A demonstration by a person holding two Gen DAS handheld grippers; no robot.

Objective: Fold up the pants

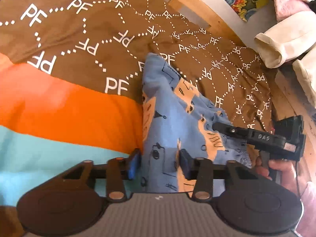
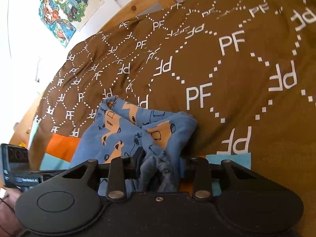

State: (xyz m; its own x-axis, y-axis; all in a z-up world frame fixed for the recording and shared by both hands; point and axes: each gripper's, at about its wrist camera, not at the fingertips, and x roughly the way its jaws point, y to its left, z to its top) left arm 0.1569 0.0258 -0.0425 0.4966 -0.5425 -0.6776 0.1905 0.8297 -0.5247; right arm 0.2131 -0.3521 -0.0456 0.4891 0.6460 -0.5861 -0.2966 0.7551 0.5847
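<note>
On the bed: blue pants (image 1: 169, 118) printed with tan patches and dark line drawings lie bunched on a brown bedspread (image 1: 83, 45) covered in white "PF" letters and dotted lines.
Pants position: they sit at the near edge of the brown cloth, beside an orange band (image 1: 75, 108) and a light blue band (image 1: 49, 154) of the bedding; the far end rises in a loose fold.
Left gripper (image 1: 160, 164): its blue-padded fingers (image 1: 134, 164) are partly closed, one on each side of a flat stretch of the pants, both pads against the cloth, so it has hold of the fabric.
Right gripper (image 2: 161, 165): its fingers are partly closed too, with a gathered, wrinkled bunch of the pants pinched between them.
Right gripper from the left wrist view: it reaches in from the right, its tip resting on the gathered waistband edge; a hand (image 1: 276, 167) holds its handle.
Left gripper from the right wrist view: only its black body shows at the left edge.
Surroundings: a wooden bed frame (image 1: 197, 6) runs behind the bedspread, colourful drawings (image 2: 63, 9) hang on the white wall, and cream cloth (image 1: 282, 43) is piled at the right.
</note>
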